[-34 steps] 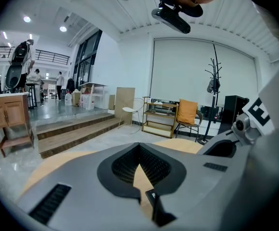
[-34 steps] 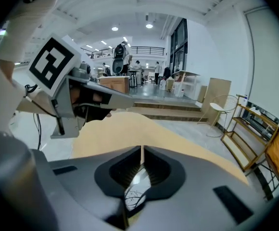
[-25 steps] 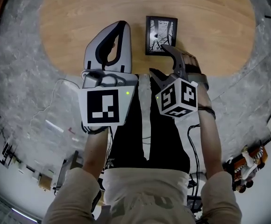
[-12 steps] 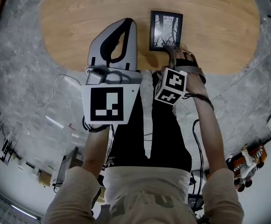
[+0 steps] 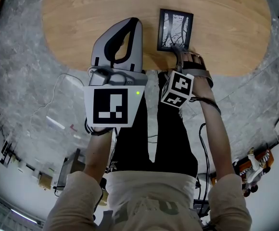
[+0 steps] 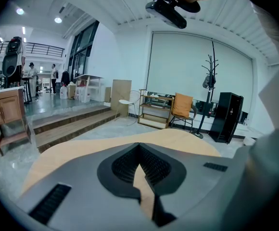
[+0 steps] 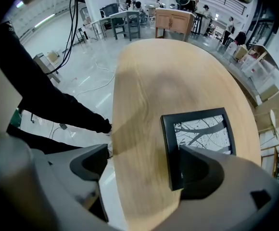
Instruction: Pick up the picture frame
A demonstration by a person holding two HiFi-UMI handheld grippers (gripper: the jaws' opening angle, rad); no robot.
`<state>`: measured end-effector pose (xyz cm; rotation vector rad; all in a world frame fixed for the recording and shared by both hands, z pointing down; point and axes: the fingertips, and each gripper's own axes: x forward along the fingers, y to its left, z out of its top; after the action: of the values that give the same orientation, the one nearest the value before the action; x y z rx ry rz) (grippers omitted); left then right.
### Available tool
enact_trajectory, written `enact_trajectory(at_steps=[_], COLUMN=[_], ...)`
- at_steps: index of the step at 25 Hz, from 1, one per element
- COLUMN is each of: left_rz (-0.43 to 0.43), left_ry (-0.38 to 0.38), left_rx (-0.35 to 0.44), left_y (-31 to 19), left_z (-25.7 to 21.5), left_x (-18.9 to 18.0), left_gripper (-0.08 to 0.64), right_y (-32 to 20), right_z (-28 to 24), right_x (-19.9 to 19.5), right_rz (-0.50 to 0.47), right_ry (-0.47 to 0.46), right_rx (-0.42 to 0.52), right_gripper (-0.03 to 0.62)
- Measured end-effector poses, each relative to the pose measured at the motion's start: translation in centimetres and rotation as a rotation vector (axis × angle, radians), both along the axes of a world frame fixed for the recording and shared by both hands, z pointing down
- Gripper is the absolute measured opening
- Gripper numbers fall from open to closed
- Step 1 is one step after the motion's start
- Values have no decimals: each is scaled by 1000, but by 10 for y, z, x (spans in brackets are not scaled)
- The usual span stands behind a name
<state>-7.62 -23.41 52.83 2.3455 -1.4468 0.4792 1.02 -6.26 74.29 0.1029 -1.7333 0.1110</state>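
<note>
On the oval wooden table, close to its near edge, the black picture frame lies flat. The right gripper points straight down at the frame's near edge. Its jaws have just opened wide, one above the frame, the other out past the table's rim, gripping nothing. Alongside, the left gripper hovers with jaws together, empty.

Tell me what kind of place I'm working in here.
Probably a big open showroom or office hall: an oval wooden table on a polished grey floor, wide steps to a raised level, and a coat stand beside an orange-cushioned chair.
</note>
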Motion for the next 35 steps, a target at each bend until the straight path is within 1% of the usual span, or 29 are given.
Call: enact_trajectory(at_steps=[9,14,19,23,32,33,34,35], left_rz=[-4,-5,-10,-14,-16,-18,-19,-20], left_ry=[-4,-6,-5,0,-6,-7,-8,-8], left_rx=[-10,-8,-20,-18,-23,-24,-25,-24], left_y=[8,28,28,20,7,6,5,3], left_z=[2,1,1,-2,2,4,5,5], left_x=[-1,4,2,3,1,0,-1,-1], left_gripper=[9,9,9,9,9,9,9,9], right_y=[21,48,57,61,67,66,63,58], right_z=[0,2,1,0,6,7,7,5], right_x=[4,13,12,12,18,18,18,19], right_rz=[-42,-51,-31,-41,-55,-52,-45,-34], right_ry=[7,28,32,35,68,69,69,69], right_rx=[9,36,65,68,140,158,189,228], right_gripper=[451,451,451,449,444,434,406,348])
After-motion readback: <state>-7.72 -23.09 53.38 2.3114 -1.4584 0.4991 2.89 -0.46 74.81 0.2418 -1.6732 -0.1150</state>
